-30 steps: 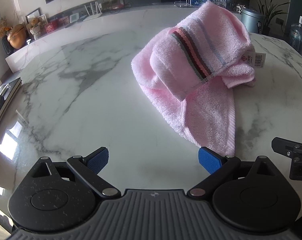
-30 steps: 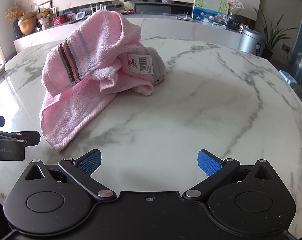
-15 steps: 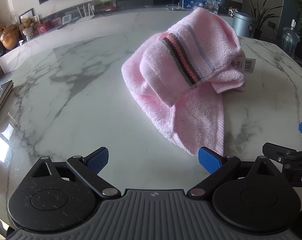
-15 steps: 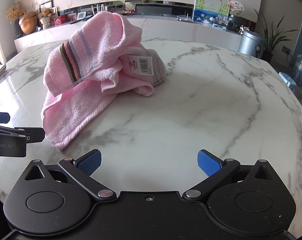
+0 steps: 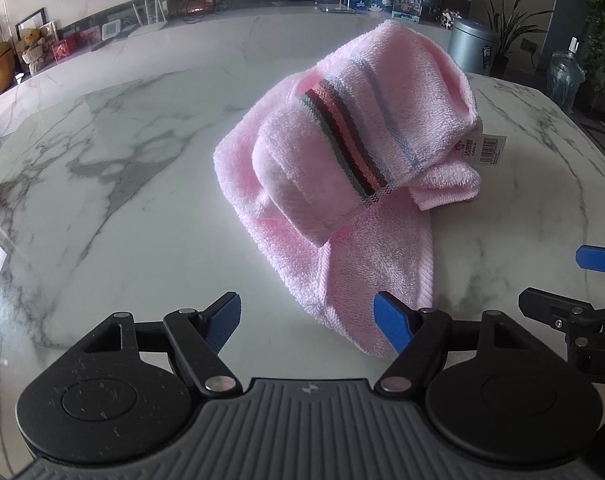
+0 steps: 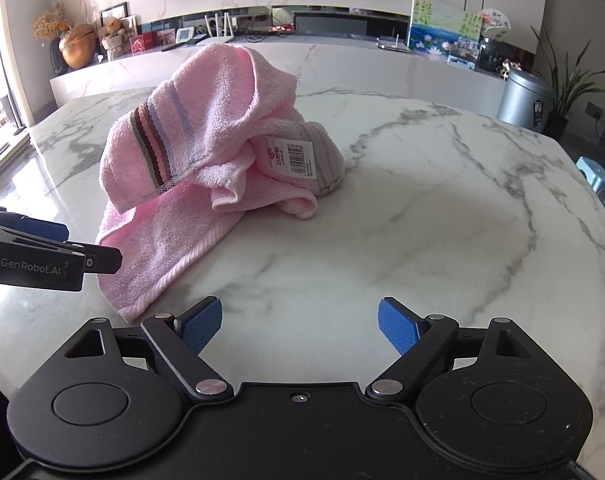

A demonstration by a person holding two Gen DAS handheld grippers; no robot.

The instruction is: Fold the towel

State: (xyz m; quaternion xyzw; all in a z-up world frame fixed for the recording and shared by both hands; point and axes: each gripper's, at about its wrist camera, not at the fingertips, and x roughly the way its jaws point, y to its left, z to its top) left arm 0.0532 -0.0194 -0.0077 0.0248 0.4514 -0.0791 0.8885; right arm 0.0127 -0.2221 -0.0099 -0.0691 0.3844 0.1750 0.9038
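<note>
Towel: pink, crumpled in a heap on the counter, with a flat tongue of cloth trailing toward you; you have it unfolded and bunched, not squared.
Stripe band: dark, pink and grey stripes run across the raised hump of the heap.
Tag: white barcode label, facing your right camera on the side of the heap.
Left hand-held gripper: your fingers are spread wide and grasp nothing; the right pad sits over the near corner of the trailing cloth, though contact cannot be told.
Right hand-held gripper: released, fingers wide apart over bare counter, with the towel's near corner just beside the left pad.
Bin: grey metal, beyond the counter's far right edge, beside a potted plant.
</note>
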